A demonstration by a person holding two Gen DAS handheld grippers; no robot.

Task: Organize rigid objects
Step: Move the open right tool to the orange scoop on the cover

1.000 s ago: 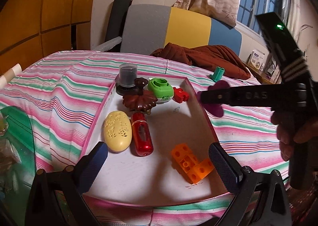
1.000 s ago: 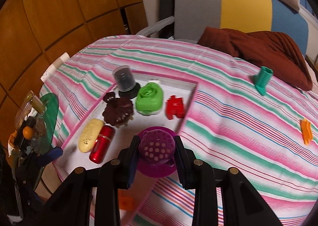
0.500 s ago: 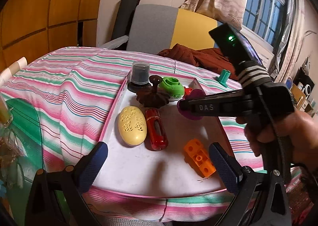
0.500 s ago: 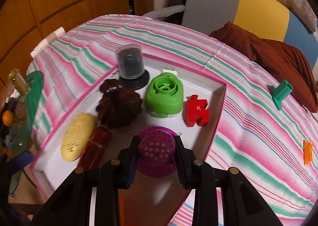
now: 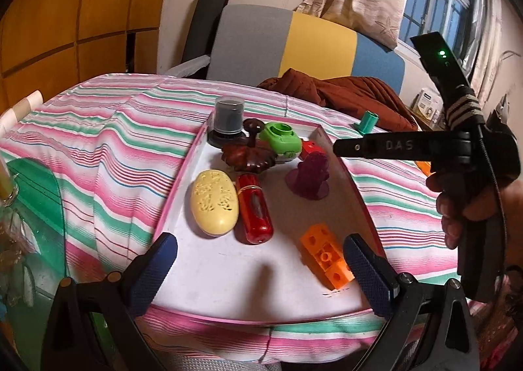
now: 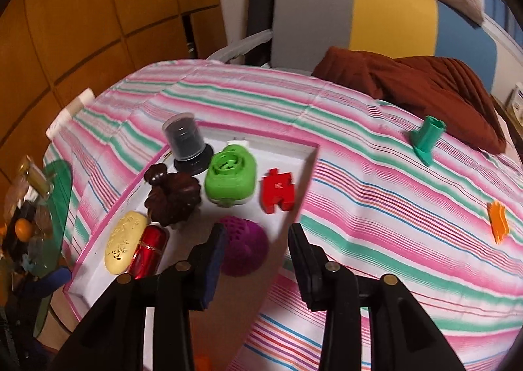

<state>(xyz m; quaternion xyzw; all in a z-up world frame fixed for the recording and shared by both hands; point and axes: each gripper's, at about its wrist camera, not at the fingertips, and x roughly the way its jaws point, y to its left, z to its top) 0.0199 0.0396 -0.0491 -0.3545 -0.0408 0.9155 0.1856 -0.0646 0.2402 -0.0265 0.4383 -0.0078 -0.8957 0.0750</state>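
Observation:
A white tray (image 5: 178,180) with a pink rim lies on the striped tablecloth. In it are a yellow oval case (image 5: 214,202), a red cylinder (image 5: 255,214), an orange brick (image 5: 325,255), a brown carved piece (image 5: 248,157), a green piece (image 5: 282,140), a red puzzle piece (image 6: 278,189) and a dark canister (image 5: 228,119). The purple studded piece (image 6: 243,245) rests on the tray floor. My right gripper (image 6: 257,233) hovers just above it; its jaws are opening and the pads stand clear of it. My left gripper (image 5: 260,250) is open at the tray's near edge, holding nothing.
A teal piece (image 6: 428,139) and a small orange piece (image 6: 498,220) lie on the cloth right of the tray. A brown garment (image 6: 425,83) is heaped at the far edge before a grey, yellow and blue chair (image 5: 294,44). A green glass shelf (image 6: 55,194) with bottles stands left.
My right gripper brought the purple piece over the tray, lowered it behind the red puzzle piece and let it go. Its jaws now stand wider. The left gripper stayed open.

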